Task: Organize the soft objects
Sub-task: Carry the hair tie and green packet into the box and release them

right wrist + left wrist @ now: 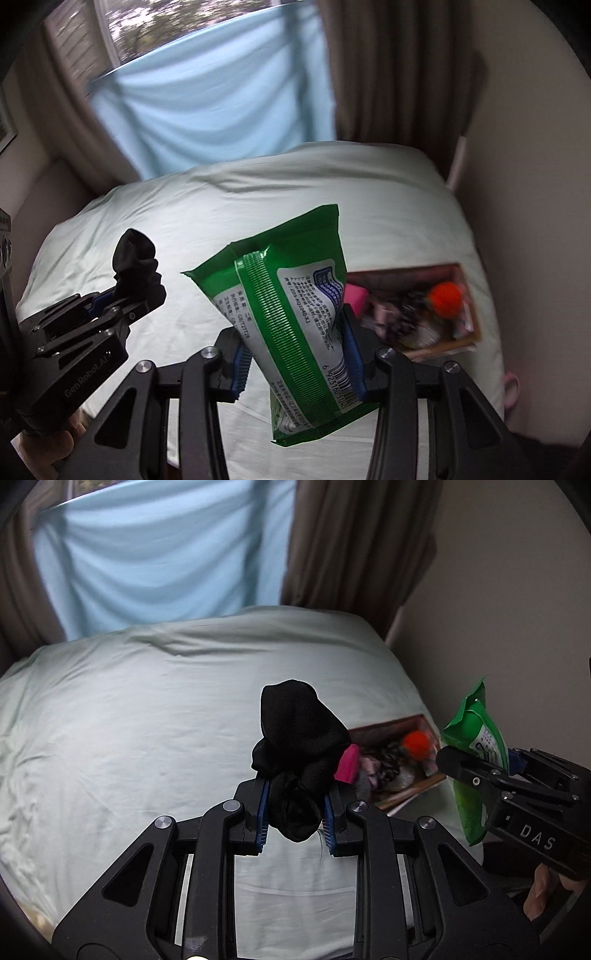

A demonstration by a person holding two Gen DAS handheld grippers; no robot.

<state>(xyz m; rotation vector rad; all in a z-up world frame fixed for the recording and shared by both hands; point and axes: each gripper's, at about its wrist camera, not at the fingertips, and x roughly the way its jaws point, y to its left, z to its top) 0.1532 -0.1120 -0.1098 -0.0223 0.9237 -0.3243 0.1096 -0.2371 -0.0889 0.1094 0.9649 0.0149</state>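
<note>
The left gripper (294, 814) is clamped on a bunched black fabric sock (299, 746), held up over the pale green bedsheet (129, 720). The right gripper (301, 354) pinches a green plastic wipes packet (295, 314). At two o'clock from both lies an open brown cardboard box (469, 295) of soft items, an orange pom-pom (445, 300) on top.

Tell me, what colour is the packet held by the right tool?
Green, with a white printed label; the packet shows best in the right wrist view.
</note>
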